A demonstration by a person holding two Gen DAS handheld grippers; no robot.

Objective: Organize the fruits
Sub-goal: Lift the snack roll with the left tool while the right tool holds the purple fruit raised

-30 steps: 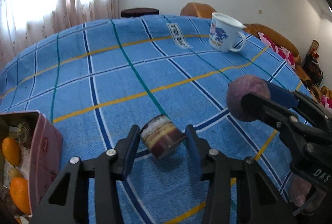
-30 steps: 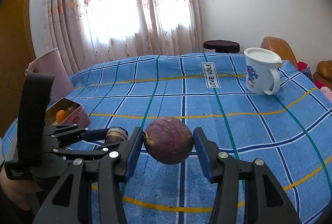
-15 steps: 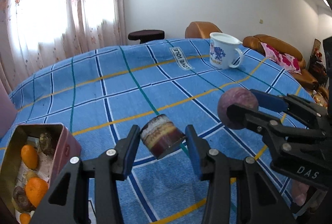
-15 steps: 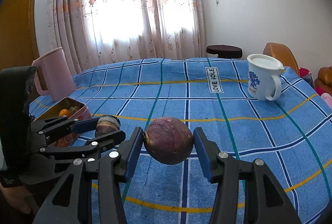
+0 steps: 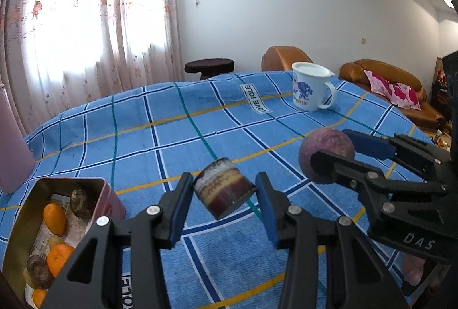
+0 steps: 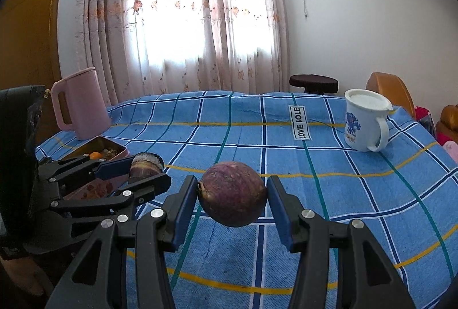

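My left gripper (image 5: pixel 224 196) is shut on a banded brown and purple cut stalk piece (image 5: pixel 224 191), held tilted above the blue checked tablecloth; it also shows in the right wrist view (image 6: pixel 144 167). My right gripper (image 6: pixel 232 194) is shut on a round purple fruit (image 6: pixel 232 194), held above the cloth; the fruit also shows in the left wrist view (image 5: pixel 326 155), right of my left gripper. A pink tin (image 5: pixel 110 198) at lower left holds oranges (image 5: pixel 54 218) and several dark fruits. The tin also shows in the right wrist view (image 6: pixel 114 150).
A white mug with a blue print (image 5: pixel 310 91) stands far right on the blue checked cloth (image 5: pixel 143 143). A pink jug (image 6: pixel 80 108) stands behind the tin at the left. A dark stool (image 5: pixel 209 66) and brown sofas (image 5: pixel 392 85) lie beyond the table.
Both grippers have risen and tipped up with their fruits still held. More of the tin, the wall and the curtain shows now.
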